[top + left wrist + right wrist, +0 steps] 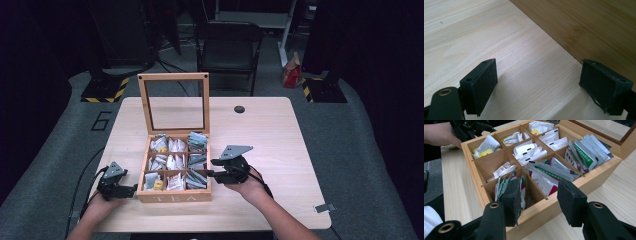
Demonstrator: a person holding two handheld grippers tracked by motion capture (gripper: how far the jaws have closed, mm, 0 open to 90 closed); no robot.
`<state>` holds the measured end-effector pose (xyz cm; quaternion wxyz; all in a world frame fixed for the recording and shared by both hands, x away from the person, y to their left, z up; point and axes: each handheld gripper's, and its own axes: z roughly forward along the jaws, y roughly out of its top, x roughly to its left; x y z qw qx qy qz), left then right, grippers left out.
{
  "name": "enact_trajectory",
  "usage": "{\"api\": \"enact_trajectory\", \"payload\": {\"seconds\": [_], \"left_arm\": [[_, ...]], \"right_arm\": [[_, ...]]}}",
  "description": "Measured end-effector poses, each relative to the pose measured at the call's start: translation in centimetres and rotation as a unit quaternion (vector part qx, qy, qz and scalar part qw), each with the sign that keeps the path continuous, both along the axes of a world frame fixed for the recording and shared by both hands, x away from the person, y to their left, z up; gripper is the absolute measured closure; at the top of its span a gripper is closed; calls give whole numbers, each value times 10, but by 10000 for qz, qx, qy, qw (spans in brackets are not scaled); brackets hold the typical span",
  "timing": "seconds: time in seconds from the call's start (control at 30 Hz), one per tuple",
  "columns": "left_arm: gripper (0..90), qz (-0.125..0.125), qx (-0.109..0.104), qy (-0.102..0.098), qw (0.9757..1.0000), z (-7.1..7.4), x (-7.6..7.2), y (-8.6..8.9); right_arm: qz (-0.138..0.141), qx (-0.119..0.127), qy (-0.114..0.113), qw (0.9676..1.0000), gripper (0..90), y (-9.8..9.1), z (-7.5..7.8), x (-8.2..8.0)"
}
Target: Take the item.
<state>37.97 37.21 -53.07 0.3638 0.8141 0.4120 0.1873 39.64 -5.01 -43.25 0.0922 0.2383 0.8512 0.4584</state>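
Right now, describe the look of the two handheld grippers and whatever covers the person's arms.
The left gripper and right gripper are black, each topped by a grey three-cornered plate and trailing a black cable. Their jaws are flat black blocks, with brass-coloured rings at the pivots. The forearms in the high view are bare.

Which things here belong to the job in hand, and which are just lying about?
Likely part of the job:
- wooden tea box with its lid open
- tea sachets in its compartments
- left gripper beside the box
- right gripper at the box's right wall

Just lying about:
- small metal clip near the table's right edge
- chair behind the table
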Motion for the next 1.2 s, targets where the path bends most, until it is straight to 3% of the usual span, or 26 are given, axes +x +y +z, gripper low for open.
{"api": "enact_trajectory", "payload": {"seconds": [1.2], "left_arm": [[141,-52,69,16,10000,1,0,1]], "right_arm": [[299,-87,157,9994,644,28,-20,4]]}}
